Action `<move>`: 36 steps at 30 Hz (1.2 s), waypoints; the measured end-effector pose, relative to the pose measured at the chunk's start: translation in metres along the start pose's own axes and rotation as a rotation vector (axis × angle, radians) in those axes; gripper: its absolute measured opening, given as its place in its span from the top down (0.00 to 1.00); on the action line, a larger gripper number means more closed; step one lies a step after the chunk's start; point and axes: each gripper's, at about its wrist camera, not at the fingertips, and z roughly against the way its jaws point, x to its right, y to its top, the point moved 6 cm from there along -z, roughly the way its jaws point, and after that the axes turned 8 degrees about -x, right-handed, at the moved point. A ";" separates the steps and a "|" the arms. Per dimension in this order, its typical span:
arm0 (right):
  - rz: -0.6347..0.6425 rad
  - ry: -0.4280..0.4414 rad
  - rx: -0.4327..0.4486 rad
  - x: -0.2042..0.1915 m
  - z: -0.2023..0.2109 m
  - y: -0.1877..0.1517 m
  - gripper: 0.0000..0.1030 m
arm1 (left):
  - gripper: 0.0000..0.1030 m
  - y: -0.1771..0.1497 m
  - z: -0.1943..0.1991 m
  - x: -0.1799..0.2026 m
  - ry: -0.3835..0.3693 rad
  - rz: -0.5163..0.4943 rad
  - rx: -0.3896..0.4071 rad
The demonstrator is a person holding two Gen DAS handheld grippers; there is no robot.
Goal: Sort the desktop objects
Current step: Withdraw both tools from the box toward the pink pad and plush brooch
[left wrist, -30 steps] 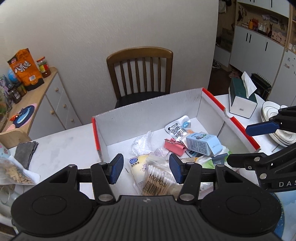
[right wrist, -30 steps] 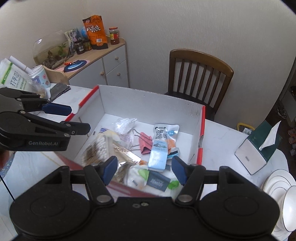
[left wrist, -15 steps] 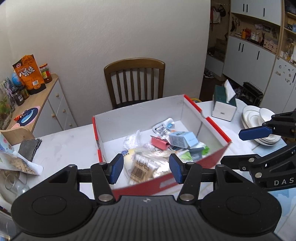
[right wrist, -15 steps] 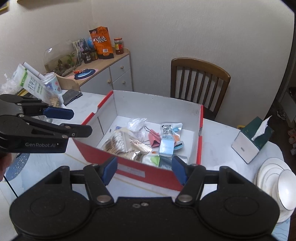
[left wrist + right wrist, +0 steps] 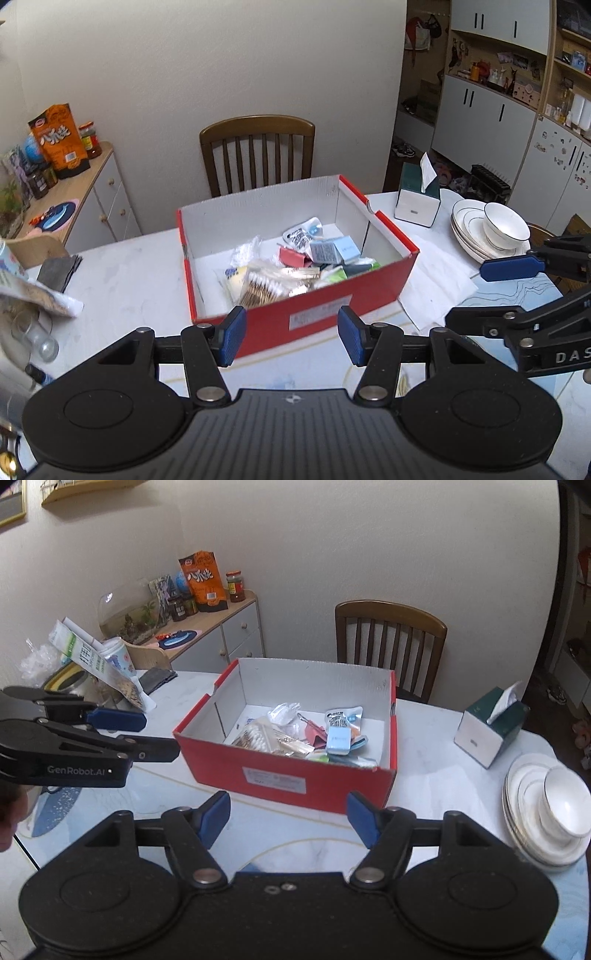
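Hovering both grippers empty short of the red box point(image 5: 314, 314) at mid-table, I judge the sorting nearly done. Left gripper point(image 5: 288, 334) fingers spread; right gripper point(image 5: 288, 818) has just been opening, nothing between. Next: check the table for strays.

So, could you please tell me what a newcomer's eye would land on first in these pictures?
The red box in the middle of the white table stands out first, open-topped and crammed with small packets, a pack of cotton swabs among them. Next come the left gripper and right gripper, both open and empty, just short of the box's near wall. To the right sit stacked white plates with a bowl on top and a green tissue box.
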 end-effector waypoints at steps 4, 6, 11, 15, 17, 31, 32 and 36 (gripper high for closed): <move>-0.006 -0.001 0.011 -0.006 0.010 -0.014 0.29 | 0.21 -0.014 0.004 0.001 0.022 0.013 -0.011; -0.004 -0.004 0.017 -0.011 0.015 -0.022 0.28 | 0.20 -0.021 0.006 0.002 0.025 0.015 -0.003; -0.002 0.000 0.020 -0.021 0.021 -0.046 0.22 | 0.20 -0.041 0.005 0.003 0.016 0.023 -0.035; -0.013 -0.003 0.014 -0.027 0.022 -0.066 0.20 | 0.19 -0.054 0.004 0.005 0.008 0.034 -0.054; -0.021 -0.004 0.016 -0.030 0.024 -0.075 0.19 | 0.16 -0.061 0.003 0.006 0.001 0.041 -0.061; -0.021 -0.007 -0.068 -0.050 0.020 -0.146 0.18 | 0.10 -0.101 -0.013 0.020 -0.008 0.033 -0.117; -0.024 -0.006 -0.075 -0.051 0.019 -0.151 0.18 | 0.10 -0.105 -0.015 0.021 -0.007 0.031 -0.123; -0.053 0.002 -0.110 -0.054 0.013 -0.170 0.18 | 0.10 -0.123 -0.028 0.023 -0.013 0.027 -0.166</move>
